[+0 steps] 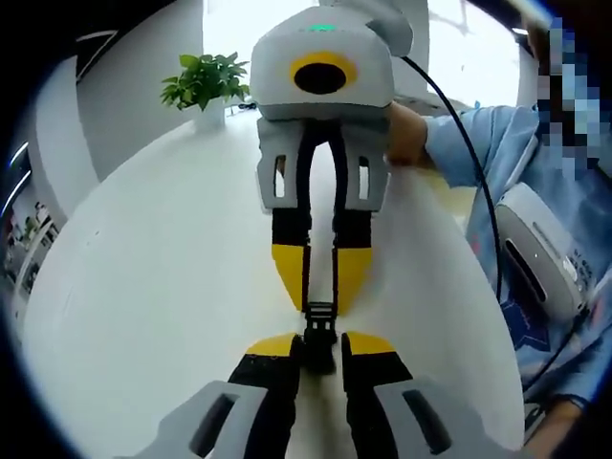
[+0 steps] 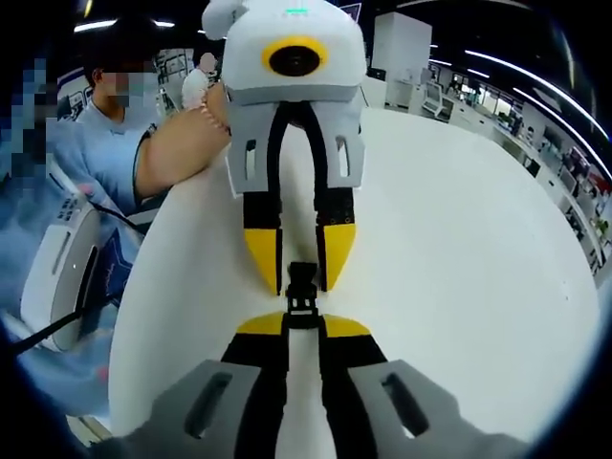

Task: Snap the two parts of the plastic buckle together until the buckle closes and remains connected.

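A small black plastic buckle hangs over the white table, held end to end between two grippers that face each other. At the bottom of the left gripper view, my left gripper is shut on the near buckle part. My right gripper comes down from the top, shut on the far part. In the right gripper view the buckle spans from my right gripper to my left gripper. The two parts touch in line. I cannot tell whether they are latched.
A potted green plant stands at the table's far edge. A person in light blue sits close at the table's side, with a white device and a black cable at the waist. Wide bare table top lies beside the grippers.
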The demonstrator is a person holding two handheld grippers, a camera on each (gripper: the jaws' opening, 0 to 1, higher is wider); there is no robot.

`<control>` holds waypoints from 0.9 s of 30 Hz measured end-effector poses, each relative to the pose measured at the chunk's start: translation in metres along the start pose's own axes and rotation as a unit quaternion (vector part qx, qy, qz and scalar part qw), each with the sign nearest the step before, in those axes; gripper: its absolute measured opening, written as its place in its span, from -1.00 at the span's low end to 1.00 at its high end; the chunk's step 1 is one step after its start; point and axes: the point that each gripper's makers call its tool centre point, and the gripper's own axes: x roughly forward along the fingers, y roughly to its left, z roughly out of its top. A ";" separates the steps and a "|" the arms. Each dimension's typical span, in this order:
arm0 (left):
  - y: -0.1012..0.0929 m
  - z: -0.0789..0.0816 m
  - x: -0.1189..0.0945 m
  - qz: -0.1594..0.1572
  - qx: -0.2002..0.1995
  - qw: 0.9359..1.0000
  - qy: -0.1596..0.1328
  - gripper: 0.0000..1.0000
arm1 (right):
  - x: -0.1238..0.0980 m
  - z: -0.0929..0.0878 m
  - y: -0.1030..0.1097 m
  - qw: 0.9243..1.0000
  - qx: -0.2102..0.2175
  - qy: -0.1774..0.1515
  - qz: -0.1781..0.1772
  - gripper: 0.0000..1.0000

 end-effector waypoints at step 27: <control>-0.006 -0.013 -0.012 -0.013 -0.002 1.000 0.008 -0.71 | -0.002 -0.001 0.001 1.000 -0.008 -0.018 0.011 -0.78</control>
